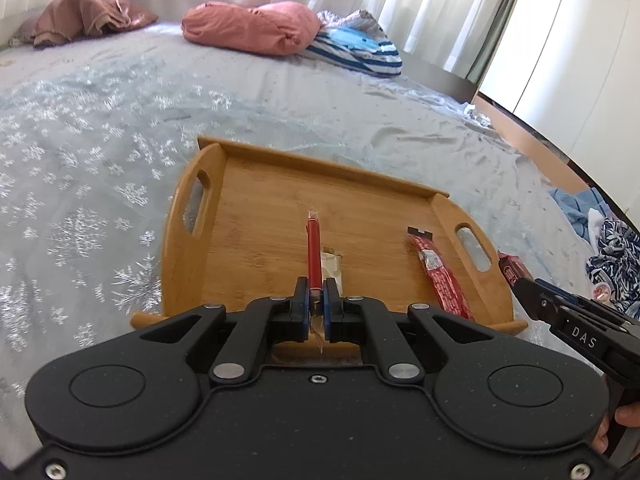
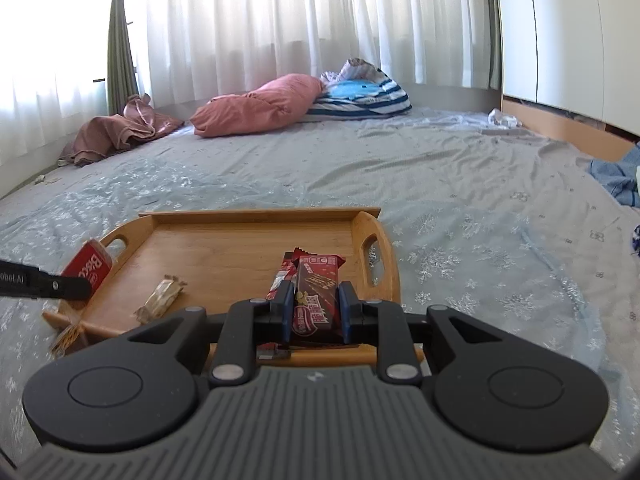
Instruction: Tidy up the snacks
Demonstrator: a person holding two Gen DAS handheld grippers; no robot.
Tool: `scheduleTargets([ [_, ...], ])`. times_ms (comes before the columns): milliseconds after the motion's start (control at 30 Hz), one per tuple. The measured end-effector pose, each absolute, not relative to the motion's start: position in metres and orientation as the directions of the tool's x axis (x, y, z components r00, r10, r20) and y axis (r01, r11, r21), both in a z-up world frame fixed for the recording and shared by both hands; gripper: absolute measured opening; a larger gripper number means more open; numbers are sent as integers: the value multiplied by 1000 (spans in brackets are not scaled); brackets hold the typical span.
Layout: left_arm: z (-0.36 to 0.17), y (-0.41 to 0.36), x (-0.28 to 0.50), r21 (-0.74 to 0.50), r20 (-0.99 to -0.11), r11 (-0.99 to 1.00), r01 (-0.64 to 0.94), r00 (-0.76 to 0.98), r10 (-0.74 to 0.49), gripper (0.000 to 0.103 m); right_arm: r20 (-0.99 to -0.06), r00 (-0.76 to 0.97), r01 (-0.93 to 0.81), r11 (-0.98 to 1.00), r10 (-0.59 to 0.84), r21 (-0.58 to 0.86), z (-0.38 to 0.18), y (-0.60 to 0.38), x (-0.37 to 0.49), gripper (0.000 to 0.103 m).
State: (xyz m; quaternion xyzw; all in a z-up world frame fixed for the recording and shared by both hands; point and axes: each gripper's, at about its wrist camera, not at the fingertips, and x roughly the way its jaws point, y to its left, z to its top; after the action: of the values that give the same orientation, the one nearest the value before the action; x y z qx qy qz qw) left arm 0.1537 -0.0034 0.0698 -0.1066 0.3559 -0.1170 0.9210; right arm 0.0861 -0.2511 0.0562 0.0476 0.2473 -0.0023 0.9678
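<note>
We're looking at a big bed [image 2: 400, 168] with a pale blue snowflake cover. A pink pillow [image 2: 260, 104] and a striped blue-and-white bundle [image 2: 360, 98] sit at the far end by the curtains [image 2: 300, 20].

Near us on the cover is the wooden tray [image 1: 280, 184] with cut-out handles. On its floor we've got a long red wrapped snack [image 1: 440, 276] lying near the right handle and a small tan wrapped bar [image 2: 162, 298] more toward the middle.

Our left gripper [image 1: 316, 294] has its jaws pressed together, pinching a flat red Biscoff packet [image 1: 314, 252] by its clear sealed end. The packet sticks out edge-on over the tray.

Our right gripper [image 2: 316, 308] is clamped on a dark red chocolate-stick box [image 2: 318, 296], held over the tray's near right part.
</note>
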Motion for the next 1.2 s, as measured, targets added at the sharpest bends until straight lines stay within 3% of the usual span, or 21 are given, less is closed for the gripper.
scheduleTargets([
  [433, 45, -10, 194, -283, -685, 951, 122, 669, -289, 6, -583, 813, 74, 990, 8, 118, 28, -251, 140, 27],
  [1200, 31, -18, 205, -266, -708, 956, 119, 649, -278, 6, -619, 785, 93, 985, 19, 148, 15, -240, 164, 27],
])
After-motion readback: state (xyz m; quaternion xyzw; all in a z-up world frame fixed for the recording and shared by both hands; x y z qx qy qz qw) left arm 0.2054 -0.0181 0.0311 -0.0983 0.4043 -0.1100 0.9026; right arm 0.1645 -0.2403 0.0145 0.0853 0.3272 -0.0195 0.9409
